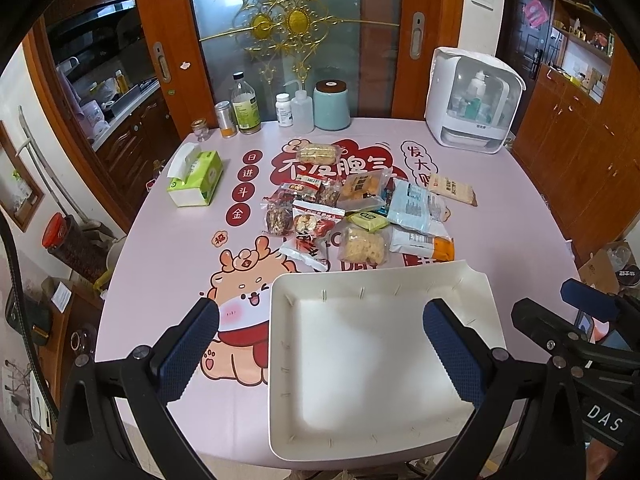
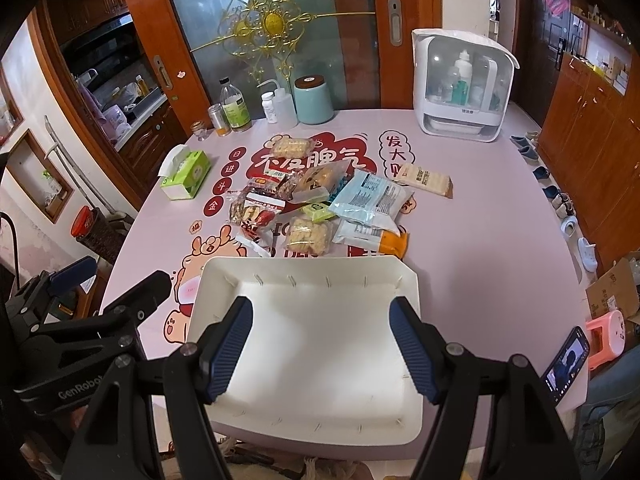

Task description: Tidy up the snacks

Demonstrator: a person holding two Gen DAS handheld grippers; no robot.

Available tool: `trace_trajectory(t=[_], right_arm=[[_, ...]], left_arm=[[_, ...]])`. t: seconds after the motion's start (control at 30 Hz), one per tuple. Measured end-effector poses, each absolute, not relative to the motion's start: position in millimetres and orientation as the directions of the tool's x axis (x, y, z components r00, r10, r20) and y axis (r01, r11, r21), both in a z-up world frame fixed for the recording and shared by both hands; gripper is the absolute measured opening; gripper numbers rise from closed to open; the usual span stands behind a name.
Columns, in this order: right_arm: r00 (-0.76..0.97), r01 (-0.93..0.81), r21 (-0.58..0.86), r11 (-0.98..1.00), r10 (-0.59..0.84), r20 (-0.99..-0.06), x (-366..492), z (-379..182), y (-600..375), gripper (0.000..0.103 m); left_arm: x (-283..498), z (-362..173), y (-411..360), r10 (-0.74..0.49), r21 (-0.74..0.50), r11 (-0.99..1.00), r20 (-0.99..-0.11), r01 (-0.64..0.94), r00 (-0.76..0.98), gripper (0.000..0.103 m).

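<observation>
Nearest the cameras, both tongs hang above the near edge of the table with nothing held: the left gripper [image 1: 320, 344] stands wide apart, straddling the left wall of the shallow white rectangular plastic tray [image 1: 280, 360], and the right gripper [image 2: 326, 346] is spread almost as wide over the tray's bare floor. The tray sits empty at the front of the pink cartoon-printed tablecloth [image 2: 480, 280], so sorting looks not yet begun. Just beyond its far rim lies the heap of snack packets: a clear bag of pale puffed biscuits [image 1: 363, 245], a red-and-white packet [image 1: 310, 236], a white-and-orange pouch [image 2: 370, 236], and a pale blue pouch [image 2: 366, 198] overlapping others. To start well, I would take the clear biscuit bag first, since it is closest and lies free, closing on a flat seam rather than the crackly, crushable middle, then lift clear over the tray rim before releasing. Farther back, well apart from the heap, sits one more clear-wrapped biscuit pack [image 1: 318, 153], with a green tissue box [image 1: 196, 178] off left. The right wrist view alone shows a lit phone [image 2: 566, 364] at the table's right edge; the left wrist view shows more bare cloth to the left of the tray.
</observation>
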State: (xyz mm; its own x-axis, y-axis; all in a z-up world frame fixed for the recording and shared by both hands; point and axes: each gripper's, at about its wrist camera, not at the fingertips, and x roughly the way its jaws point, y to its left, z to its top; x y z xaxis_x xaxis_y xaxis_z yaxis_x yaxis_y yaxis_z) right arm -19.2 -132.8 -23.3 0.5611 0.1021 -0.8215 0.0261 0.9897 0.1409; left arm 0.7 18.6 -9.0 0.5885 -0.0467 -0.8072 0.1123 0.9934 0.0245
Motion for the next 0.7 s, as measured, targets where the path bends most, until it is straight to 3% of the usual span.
trace_trajectory(t=[0.7], right_arm=[[0.571, 0.031, 0.137, 0.990, 0.095, -0.816, -19.2, -22.6, -141.4, 0.072]], left_arm=[[-1.4, -7.3, 17.2, -0.043, 0.029, 0.993, -0.803, 0.111, 0.594, 0.101]])
